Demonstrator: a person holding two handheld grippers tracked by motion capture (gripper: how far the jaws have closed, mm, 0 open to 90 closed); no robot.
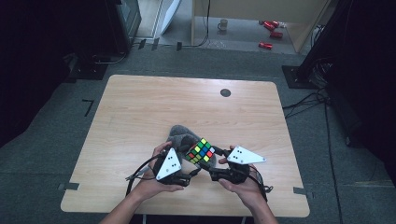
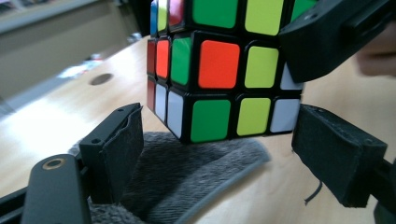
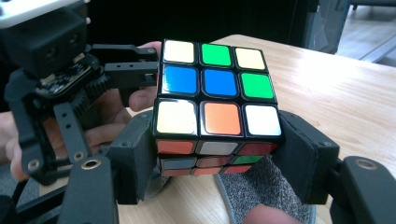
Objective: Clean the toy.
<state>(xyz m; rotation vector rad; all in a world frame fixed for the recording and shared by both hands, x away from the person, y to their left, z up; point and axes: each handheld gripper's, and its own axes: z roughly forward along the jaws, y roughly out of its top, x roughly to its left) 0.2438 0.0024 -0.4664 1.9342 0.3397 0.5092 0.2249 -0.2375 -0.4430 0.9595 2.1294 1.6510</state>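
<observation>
From the high view, a Rubik's cube (image 1: 201,151) sits lifted above a grey cloth (image 1: 180,134) near the table (image 1: 140,107) front edge, between both grippers. In the left gripper view, the left gripper (image 2: 217,140) gapes wide, pads clear of the cube (image 2: 219,70). In the right gripper view, the right gripper (image 3: 215,154) clamps the cube (image 3: 215,100) by its nearest layer.

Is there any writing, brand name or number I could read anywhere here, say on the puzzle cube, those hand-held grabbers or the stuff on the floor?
None can be read.
Cube: plain coloured stickers, no letters or logo visible.
Grey plates on the left gripper and right gripper: dots only, no text.
Red cans on the floor: too small and blurred to read any label.
Mug: too small to tell.
</observation>
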